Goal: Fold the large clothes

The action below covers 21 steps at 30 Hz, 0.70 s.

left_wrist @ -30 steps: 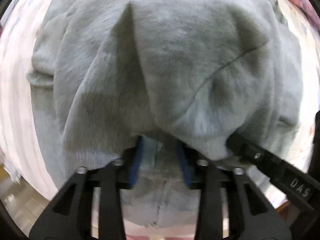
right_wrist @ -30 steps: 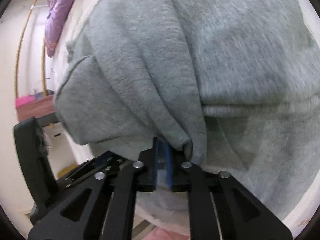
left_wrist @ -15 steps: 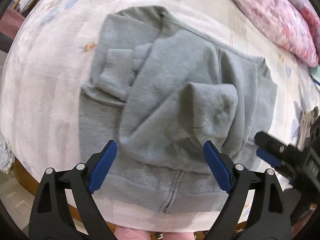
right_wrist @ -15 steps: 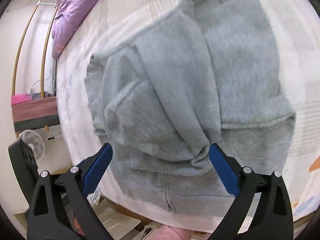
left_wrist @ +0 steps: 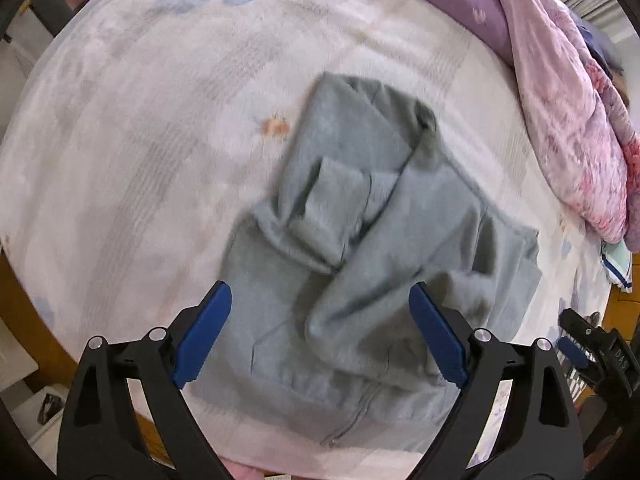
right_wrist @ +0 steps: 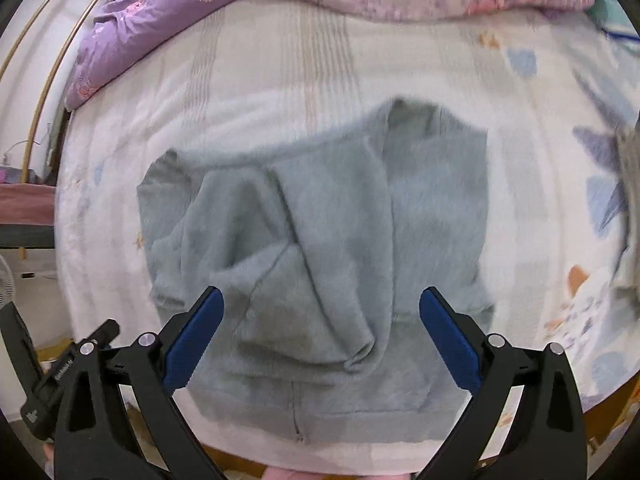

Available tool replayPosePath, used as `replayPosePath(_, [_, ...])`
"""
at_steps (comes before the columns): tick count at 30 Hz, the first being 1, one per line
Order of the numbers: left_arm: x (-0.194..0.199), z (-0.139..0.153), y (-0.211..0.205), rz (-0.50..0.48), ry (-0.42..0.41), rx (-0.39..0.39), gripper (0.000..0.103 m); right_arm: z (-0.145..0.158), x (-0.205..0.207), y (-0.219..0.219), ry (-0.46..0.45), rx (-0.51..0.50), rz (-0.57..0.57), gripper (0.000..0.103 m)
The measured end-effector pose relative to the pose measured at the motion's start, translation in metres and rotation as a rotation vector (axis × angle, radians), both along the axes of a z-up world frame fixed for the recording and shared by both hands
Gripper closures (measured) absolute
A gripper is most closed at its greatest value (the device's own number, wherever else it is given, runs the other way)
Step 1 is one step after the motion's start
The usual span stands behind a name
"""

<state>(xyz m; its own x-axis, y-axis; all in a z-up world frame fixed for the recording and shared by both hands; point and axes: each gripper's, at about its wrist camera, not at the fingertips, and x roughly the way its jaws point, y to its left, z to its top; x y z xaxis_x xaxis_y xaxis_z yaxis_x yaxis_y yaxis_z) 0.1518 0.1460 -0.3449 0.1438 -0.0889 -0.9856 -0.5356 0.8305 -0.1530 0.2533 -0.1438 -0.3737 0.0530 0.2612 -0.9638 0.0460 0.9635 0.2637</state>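
Observation:
A grey zip hoodie (left_wrist: 380, 248) lies loosely folded on the pale printed bedsheet (left_wrist: 140, 140), sleeves laid over its body and a ribbed cuff (left_wrist: 324, 208) on top. Its zipper end (left_wrist: 352, 420) is near the bed's front edge. My left gripper (left_wrist: 320, 292) hangs well above it, pointing down, jaws wide open and empty. From the right wrist the hoodie (right_wrist: 340, 220) shows below my right gripper (right_wrist: 320, 294), also wide open with nothing between its blue pads (right_wrist: 192, 340). Each gripper appears at the edge of the other's view, right gripper (left_wrist: 576, 340) and left gripper (right_wrist: 80, 352).
A pink floral quilt (left_wrist: 568, 120) and a purple quilt (right_wrist: 160, 12) are piled along the far side of the bed. The bed's wooden front edge (left_wrist: 12, 300) runs below the hoodie. A folded light cloth (left_wrist: 618, 264) lies at the right.
Both grippers let go of the grey fabric, opened wide and rose away from it. The hoodie now lies whole in view on the sheet, smaller than before.

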Motion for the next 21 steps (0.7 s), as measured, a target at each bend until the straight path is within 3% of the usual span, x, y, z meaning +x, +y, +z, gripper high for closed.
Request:
replayPosePath(10, [0.071,-0.027,0.053,-0.047,-0.021,0.046,0.012,-0.009,0.050,-0.011,0.020,-0.107,-0.016,0.008])
replayPosePath(21, [0.143,-0.088,0.077,-0.082,-0.002,0.027,0.012,-0.067,0.086,-0.063,0.145,-0.226,-0.092,0.008])
